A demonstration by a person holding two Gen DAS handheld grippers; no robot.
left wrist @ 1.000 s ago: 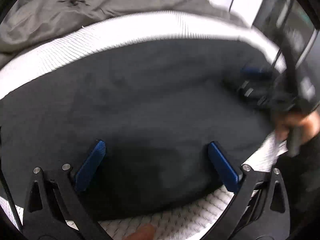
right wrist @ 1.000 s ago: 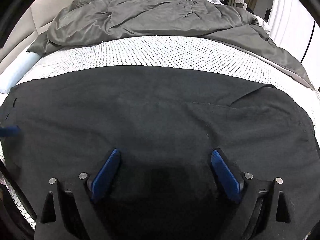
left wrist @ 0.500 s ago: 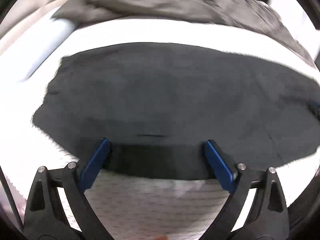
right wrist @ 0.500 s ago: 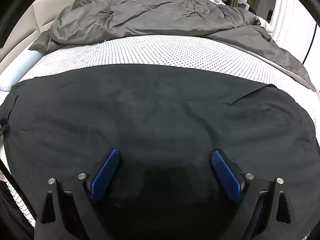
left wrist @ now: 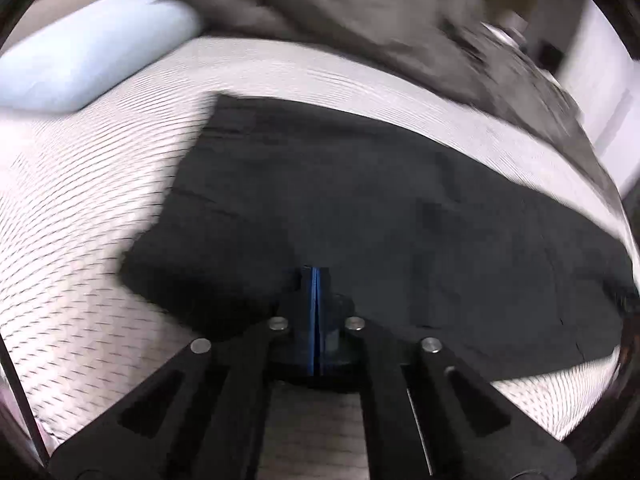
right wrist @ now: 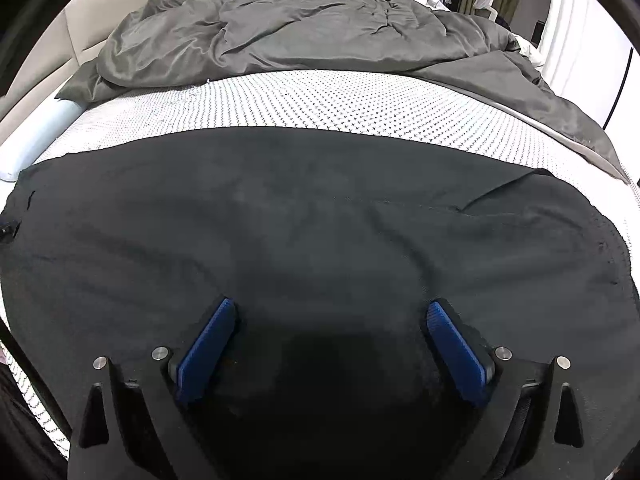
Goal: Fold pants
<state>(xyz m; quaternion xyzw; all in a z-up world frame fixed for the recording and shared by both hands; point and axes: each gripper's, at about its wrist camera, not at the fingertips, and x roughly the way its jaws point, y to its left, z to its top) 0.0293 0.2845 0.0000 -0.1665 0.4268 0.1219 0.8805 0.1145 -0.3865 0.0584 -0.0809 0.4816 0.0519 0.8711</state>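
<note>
Black pants (right wrist: 320, 240) lie spread flat across the near part of a bed, on a white mattress cover (right wrist: 340, 100) with a small dark pattern. In the right wrist view they stretch from the far left edge to the far right edge, with a fold crease near the right end. The right gripper (right wrist: 326, 344) hangs over the near middle of the pants with its blue pads (right wrist: 206, 348) spread wide apart and nothing between them.

In the blurred left wrist view, the left gripper (left wrist: 316, 276) has its blue pads pressed together at the near edge of the pants (left wrist: 380, 220), close to their left end; whether cloth is pinched between them cannot be told. A crumpled grey duvet (right wrist: 300, 24) is heaped at the far side of the bed, and a pale blue pillow (left wrist: 88, 60) lies at the far left.
</note>
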